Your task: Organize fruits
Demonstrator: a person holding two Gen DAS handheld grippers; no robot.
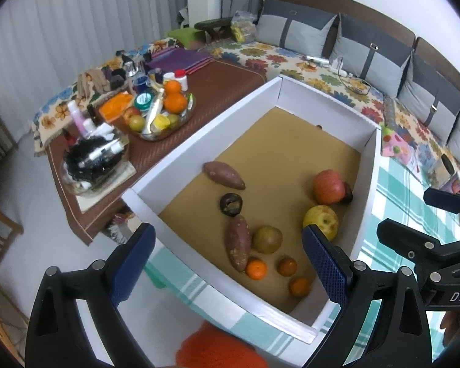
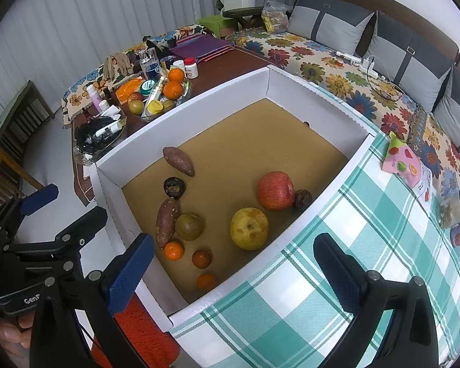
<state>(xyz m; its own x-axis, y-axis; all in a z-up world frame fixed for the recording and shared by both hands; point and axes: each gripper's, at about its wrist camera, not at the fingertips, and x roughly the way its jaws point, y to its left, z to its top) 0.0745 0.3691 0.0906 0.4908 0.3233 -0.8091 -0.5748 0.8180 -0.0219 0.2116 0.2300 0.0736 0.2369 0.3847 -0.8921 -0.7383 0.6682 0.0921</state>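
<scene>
- Two tools, left tool (image 1: 227,263) and right tool (image 2: 233,270) — we find both spread wide, gripping nothing, hovering above the white box (image 2: 199,104).
- Loose fruits, red apple (image 2: 275,190) and yellow apple (image 2: 249,228) included, lie scattered inside — walls contain them, we judge.

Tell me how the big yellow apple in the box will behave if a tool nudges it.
The yellow apple looks round and sits free on the flat box floor, so it will probably roll. Its skin seems smooth, so it may slip. It looks firm and fairly heavy.
</scene>
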